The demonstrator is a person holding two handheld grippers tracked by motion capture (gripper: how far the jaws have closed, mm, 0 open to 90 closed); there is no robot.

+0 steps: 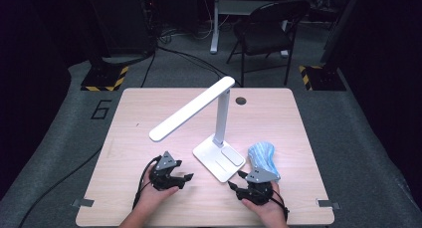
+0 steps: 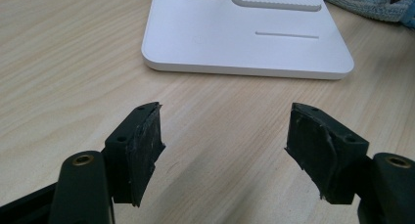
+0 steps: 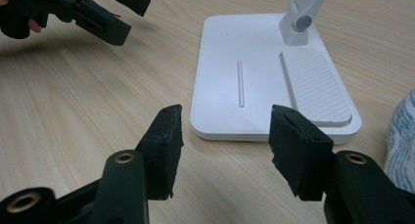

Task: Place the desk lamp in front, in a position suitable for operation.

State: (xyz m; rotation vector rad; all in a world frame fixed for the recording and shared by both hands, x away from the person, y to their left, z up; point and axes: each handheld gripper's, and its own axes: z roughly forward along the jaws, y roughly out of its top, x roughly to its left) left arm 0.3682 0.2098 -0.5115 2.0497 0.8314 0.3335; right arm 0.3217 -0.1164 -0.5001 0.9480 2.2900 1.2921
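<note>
A white desk lamp point(image 1: 219, 138) stands in the middle of the wooden table point(image 1: 134, 113), its long head point(image 1: 191, 108) slanting down to the left. Its flat base point(image 2: 244, 43) lies just beyond my left gripper point(image 2: 225, 131), whose jaws stand wide apart with only bare wood between them. In the high view the left gripper point(image 1: 185, 181) points right at the base. My right gripper point(image 3: 225, 136) is open too and faces the near edge of the base point(image 3: 244, 77) with nothing in it; from above, the right gripper point(image 1: 236, 180) points left. A blue-and-white cloth point(image 1: 263, 158) lies crumpled right of the base.
The left gripper point(image 3: 98, 13) hovers over the wood at the top left of the right gripper view. A round cable hole point(image 1: 241, 100) sits near the table's far edge. Behind the table stands a dark folding chair point(image 1: 268, 29). Cables trail from both grippers toward the front edge.
</note>
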